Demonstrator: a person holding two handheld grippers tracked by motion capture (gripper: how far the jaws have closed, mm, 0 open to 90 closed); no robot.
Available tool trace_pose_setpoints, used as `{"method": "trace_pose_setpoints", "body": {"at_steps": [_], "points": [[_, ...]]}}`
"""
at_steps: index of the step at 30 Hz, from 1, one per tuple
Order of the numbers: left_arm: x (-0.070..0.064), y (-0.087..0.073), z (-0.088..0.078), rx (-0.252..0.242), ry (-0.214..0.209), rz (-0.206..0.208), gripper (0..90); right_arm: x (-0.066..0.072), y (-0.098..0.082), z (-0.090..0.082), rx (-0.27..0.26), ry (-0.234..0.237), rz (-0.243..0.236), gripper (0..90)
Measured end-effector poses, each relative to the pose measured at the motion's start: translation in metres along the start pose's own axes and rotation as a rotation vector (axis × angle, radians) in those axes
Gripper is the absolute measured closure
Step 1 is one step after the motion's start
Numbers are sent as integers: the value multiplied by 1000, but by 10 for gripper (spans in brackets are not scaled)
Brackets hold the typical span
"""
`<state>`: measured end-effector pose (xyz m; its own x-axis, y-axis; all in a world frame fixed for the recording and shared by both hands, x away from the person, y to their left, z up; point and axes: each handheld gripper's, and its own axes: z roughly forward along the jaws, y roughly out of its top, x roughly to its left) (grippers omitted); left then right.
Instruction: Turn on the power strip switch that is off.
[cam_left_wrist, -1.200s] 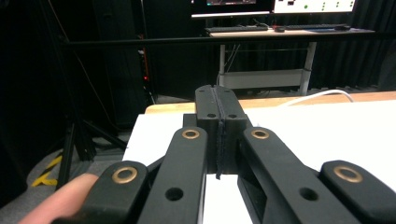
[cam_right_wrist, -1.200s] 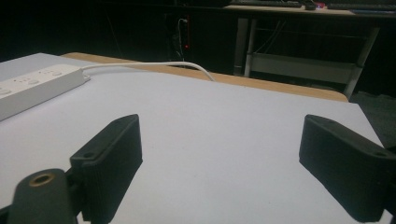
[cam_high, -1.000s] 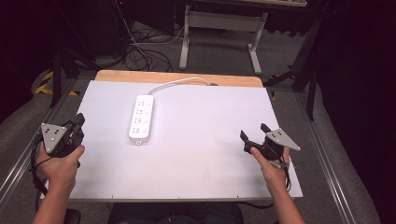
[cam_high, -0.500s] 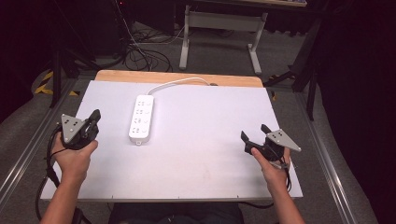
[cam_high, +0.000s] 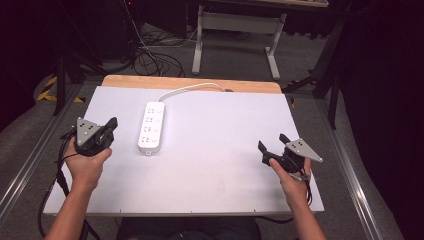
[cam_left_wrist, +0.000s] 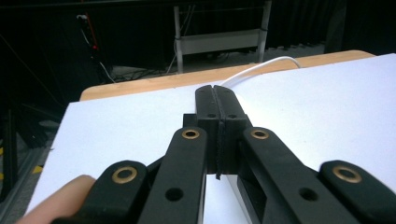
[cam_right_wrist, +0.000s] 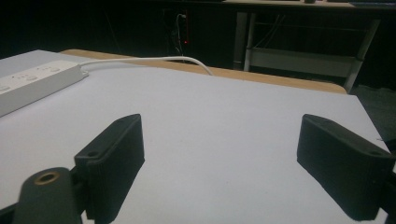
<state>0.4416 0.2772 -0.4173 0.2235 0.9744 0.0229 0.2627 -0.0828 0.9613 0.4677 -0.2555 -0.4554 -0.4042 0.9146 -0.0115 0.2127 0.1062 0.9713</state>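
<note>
On the white board: a white power strip (cam_high: 151, 126) lies in the far left part, its long side running from near to far.
Power strip cable: the white cable (cam_high: 192, 89) leaves the far end of the strip and curves to the right toward the wooden edge of the table (cam_high: 190, 83).
Left gripper: I hold my left gripper (cam_high: 111, 128) at the left side of the board, just beside the power strip on its left, not touching it.
Left jaws: they are fully closed, pad against pad, with nothing between them; the left gripper view (cam_left_wrist: 215, 100) shows this clearly.
Right gripper: I hold my right gripper (cam_high: 272, 143) near the right edge of the board, well apart from the power strip.
Right jaws: they stand apart with only bare board between them, and they have just been closing a little; in the right gripper view (cam_right_wrist: 233, 154) the gap looks wide.
Right gripper view: the power strip (cam_right_wrist: 32, 84) is at the far left, with its cable (cam_right_wrist: 149, 60) running to the right.
Hands: each hand grips the body of its gripper from the near side of the table.
</note>
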Motion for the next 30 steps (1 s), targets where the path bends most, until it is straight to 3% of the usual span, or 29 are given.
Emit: {"method": "trace_pose_setpoints", "body": {"at_steps": [10,30], "points": [[-4,1,10,30,-20,-5,900,0,0,0,-1,3,-2,155],[-15,3,23,91,-72,48,900,-1,-1,2,14,11,2,167]]}}
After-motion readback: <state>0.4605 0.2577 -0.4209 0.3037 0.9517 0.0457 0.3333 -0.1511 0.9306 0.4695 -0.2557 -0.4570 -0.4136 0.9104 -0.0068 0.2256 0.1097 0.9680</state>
